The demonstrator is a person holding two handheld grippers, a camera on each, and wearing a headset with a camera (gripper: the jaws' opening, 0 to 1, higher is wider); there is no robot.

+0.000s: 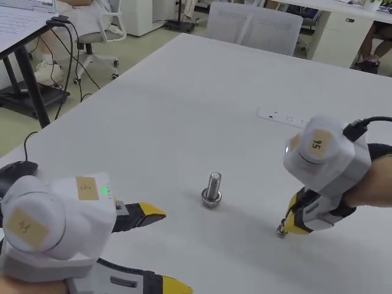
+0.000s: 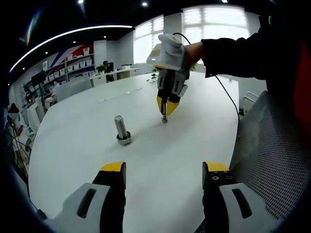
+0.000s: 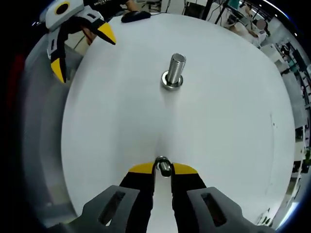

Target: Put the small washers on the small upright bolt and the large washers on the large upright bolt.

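Your right gripper is down at the white table, on the right side of the head view. Its yellow-tipped jaws are drawn nearly together on a small metal piece that stands on the tabletop. In the right gripper view the piece sits pinched between the two tips, showing a rounded top and a short shank (too small to tell whether it is the small bolt alone or has a washer on it). The left gripper view shows that gripper pointing straight down, its tips meeting the piece at the table surface.

The large bolt stands upright near the middle of the table, threads up, with metal washers ringed around its base. It is well apart from the small metal piece, to the left of it in the head view.

Your left gripper hovers at the lower left of the head view, jaws spread wide and holding nothing. In its own view the two yellow tips stand far apart with bare table between them, facing the large bolt and the right gripper.

Farther back on the table lies a white power strip, and a black mouse sits at the left edge
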